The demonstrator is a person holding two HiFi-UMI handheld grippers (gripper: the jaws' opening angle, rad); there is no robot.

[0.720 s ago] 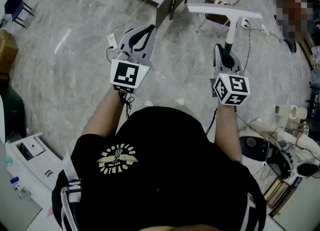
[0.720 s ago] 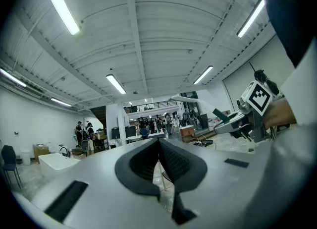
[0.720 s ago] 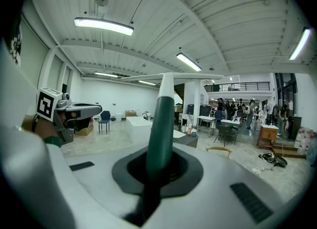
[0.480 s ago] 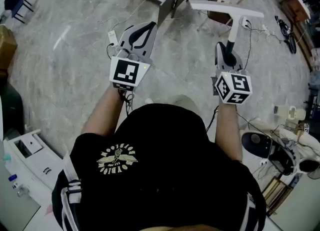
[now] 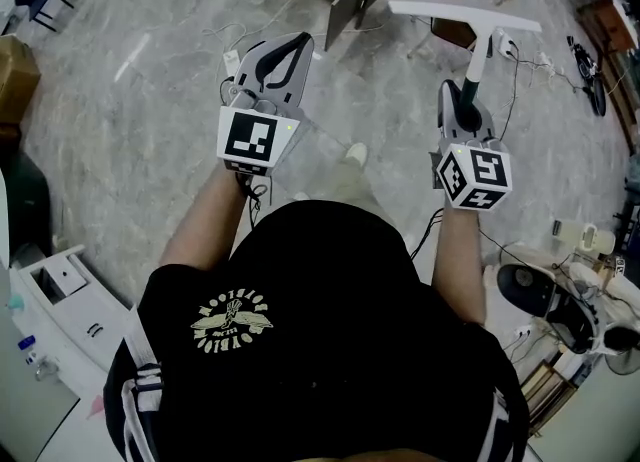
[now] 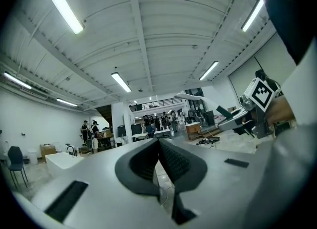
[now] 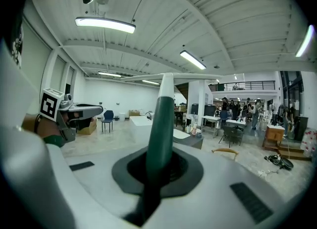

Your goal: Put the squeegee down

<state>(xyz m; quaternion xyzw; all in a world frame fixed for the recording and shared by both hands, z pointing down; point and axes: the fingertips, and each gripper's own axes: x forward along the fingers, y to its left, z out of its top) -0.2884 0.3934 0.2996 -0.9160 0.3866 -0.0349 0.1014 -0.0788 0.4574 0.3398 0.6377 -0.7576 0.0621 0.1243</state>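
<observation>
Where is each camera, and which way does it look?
Head view: on the person's head, looking down at floor; shows shirt, left gripper, right gripper holding squeegee.
Left gripper view: on that gripper, looking level across the hall; shows its shut jaws.
Right gripper view: on that gripper, looking along the squeegee handle between its jaws.
Both gripper views show the other gripper.

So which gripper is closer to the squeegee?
Right. The right gripper is clamped on the squeegee, on its green handle; the left gripper is shut and empty, well apart on the squeegee's left.
</observation>
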